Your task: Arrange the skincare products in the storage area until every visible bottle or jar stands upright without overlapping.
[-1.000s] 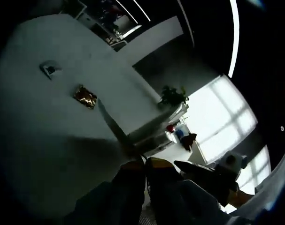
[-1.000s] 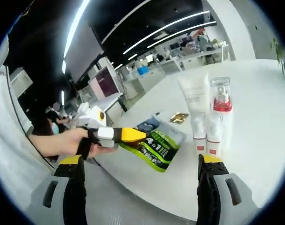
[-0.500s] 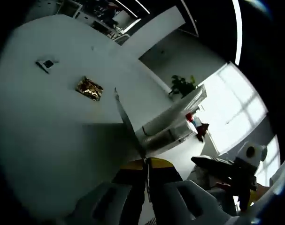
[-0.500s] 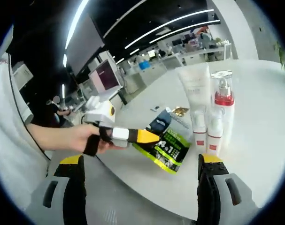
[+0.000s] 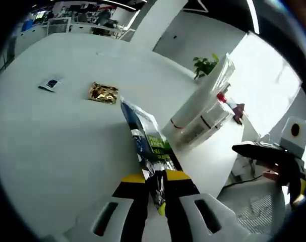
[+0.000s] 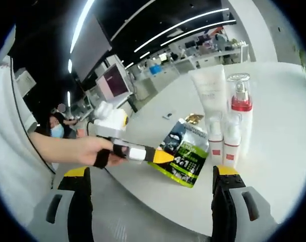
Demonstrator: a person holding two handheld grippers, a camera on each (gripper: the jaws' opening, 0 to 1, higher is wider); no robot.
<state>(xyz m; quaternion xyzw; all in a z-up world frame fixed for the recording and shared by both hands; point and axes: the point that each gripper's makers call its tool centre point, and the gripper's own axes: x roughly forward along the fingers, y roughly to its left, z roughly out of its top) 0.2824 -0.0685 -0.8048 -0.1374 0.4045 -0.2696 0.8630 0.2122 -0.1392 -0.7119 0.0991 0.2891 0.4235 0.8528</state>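
Item: green sachet (image 6: 185, 154), gripped at its near edge by our left gripper (image 5: 155, 189), jaws closed on it, lifted off the white table (image 5: 52, 136) so it can be stood up (our guess). Right gripper (image 6: 150, 176): jaws wide apart, empty, held back from the table edge. Standing upright, just beside the sachet: white tube (image 6: 210, 93), red-collared pump bottle (image 6: 239, 106), two small bottles touching in front. Gold packet (image 5: 103, 93) lies apart. Sachet print partly unreadable; its base contact we cannot tell.

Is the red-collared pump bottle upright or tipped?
Upright. In the right gripper view the pump bottle stands on its base on the table, clear cap on top, beside the white tube.
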